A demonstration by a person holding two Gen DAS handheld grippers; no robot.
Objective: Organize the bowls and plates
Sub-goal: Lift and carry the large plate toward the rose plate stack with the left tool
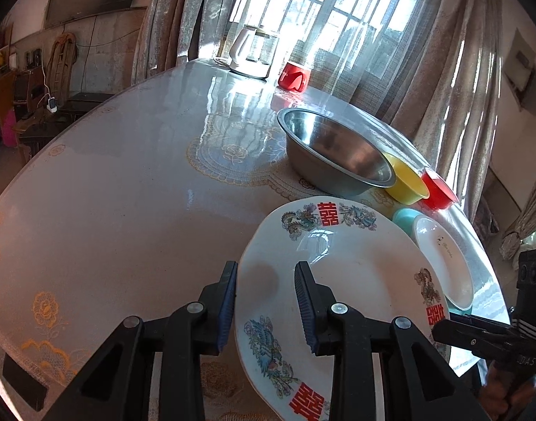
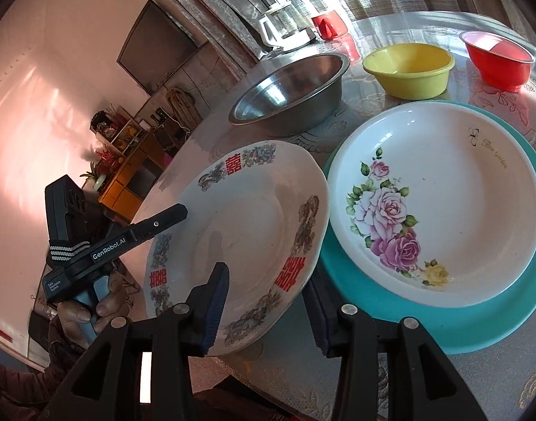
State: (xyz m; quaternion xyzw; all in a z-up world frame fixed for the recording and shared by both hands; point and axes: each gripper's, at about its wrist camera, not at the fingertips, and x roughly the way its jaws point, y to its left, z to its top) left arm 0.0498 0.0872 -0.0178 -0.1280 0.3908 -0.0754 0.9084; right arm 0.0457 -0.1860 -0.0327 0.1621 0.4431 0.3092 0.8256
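The left gripper pinches the rim of a white round plate with red double-happiness characters, held tilted above the lace-patterned table. The right gripper straddles the plate's opposite rim; whether its pads press cannot be told. Just beside lies a rose-printed white dish on a teal plate; beyond stand a steel bowl, yellow bowl and red bowl.
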